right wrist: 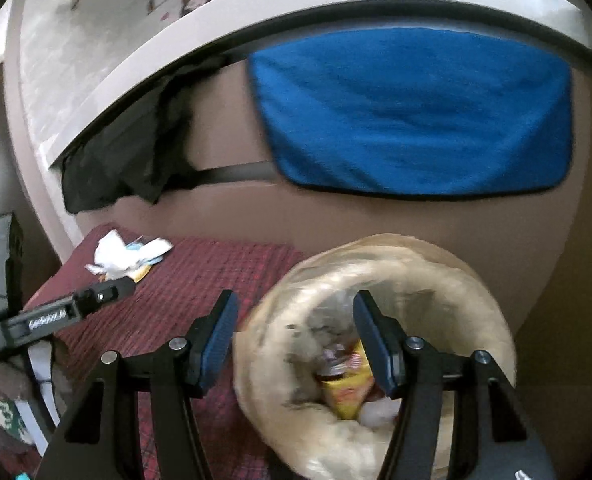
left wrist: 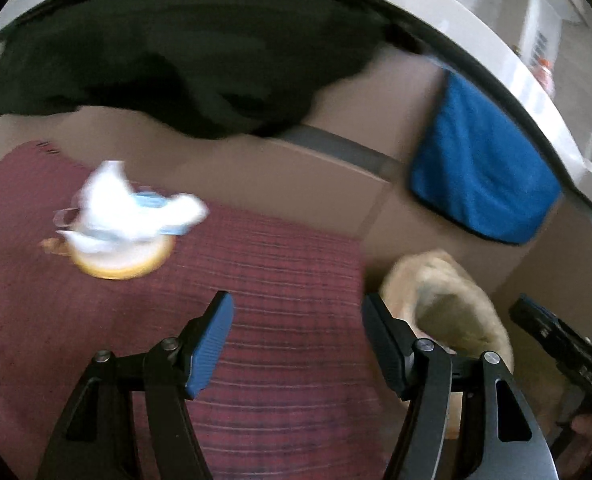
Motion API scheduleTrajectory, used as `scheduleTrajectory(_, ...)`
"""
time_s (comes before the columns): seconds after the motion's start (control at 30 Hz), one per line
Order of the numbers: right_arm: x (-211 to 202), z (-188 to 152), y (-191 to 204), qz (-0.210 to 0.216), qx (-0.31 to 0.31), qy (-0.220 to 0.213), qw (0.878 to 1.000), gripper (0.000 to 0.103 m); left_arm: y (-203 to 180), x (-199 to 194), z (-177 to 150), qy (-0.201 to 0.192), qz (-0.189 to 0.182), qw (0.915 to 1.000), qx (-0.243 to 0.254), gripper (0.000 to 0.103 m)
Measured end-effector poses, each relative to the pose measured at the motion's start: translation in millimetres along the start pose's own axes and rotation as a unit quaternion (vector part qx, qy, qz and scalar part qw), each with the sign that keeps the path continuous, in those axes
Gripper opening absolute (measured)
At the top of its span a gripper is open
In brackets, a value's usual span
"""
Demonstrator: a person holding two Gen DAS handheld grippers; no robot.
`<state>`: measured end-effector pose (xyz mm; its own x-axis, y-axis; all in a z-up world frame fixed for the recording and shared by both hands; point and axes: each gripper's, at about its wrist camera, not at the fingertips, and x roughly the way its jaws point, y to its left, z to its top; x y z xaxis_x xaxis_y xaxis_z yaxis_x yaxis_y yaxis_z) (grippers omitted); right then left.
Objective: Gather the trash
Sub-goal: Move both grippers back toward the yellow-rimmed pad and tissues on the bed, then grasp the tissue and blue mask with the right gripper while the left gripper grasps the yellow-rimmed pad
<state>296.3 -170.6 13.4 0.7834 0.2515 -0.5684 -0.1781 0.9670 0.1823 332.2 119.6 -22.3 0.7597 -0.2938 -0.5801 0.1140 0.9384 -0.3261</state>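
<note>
left hand-held gripper [left wrist: 296,316]: spread, empty, over red mat [left wrist: 255,280] | right hand-held gripper [right wrist: 293,314]: spread, empty, above bin bag [right wrist: 376,264] | crumpled trash [left wrist: 135,208]: on mat

The left black two-finger hand-held gripper [left wrist: 296,344] with blue ribbed pads [left wrist: 209,350] is held with its jaws spread wide, nothing between them. Its fingers point forward and downward. In the right wrist view, this unit [right wrist: 107,292] appears at the left edge, extended forward at a slight upward angle.

The right black two-finger hand-held gripper [right wrist: 293,344], also fitted with blue ribbed pads [right wrist: 217,346], is likewise spread wide and holds nothing. In the left wrist view, its body [left wrist: 556,344] enters from the lower right, with part of a hand [left wrist: 588,426] below it.
</note>
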Motion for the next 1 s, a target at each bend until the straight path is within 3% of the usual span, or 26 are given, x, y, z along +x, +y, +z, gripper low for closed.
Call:
scheduleTrajectory(0.2, 24.9, 2.2, 52.1, 0.019, -0.037, 0.020, 0.999, 0.058, 75.9, -29.1, 19.8, -0.033, 0.038, 0.9977, -0.045, 0.067)
scheduleTrajectory(0.47, 95.3, 26.7, 156.3, 0.120, -0.089, 0.073, 0.986, 0.057, 168.0, -65.7, 40.9, -0.061, 0.081, 0.9921, -0.073, 0.067)
scheduleTrajectory(0.7, 198.6, 42.3, 205.2, 0.127, -0.011, 0.131, 0.983, 0.057, 219.4, -70.7, 43.0, -0.054, 0.088, 0.9906, -0.090, 0.067)
scheduleTrajectory(0.83, 232.9, 47.6, 209.4, 0.107, 0.029, 0.126, 0.986, 0.057, 233.3, -62.2, 44.6, -0.044, 0.092, 0.9905, -0.092, 0.067)
scheduleTrajectory(0.9, 252.5, 46.6, 211.9, 0.099, 0.038, 0.143, 0.984, 0.057, 238.2, -58.3, 45.9, -0.040, 0.090, 0.9905, -0.096, 0.067)
scheduleTrajectory(1.0, 255.6, 42.0, 215.4, 0.126, 0.043, 0.156, 0.979, 0.057, 241.7, -52.5, 51.2, -0.036, 0.078, 0.9914, -0.099, 0.067)
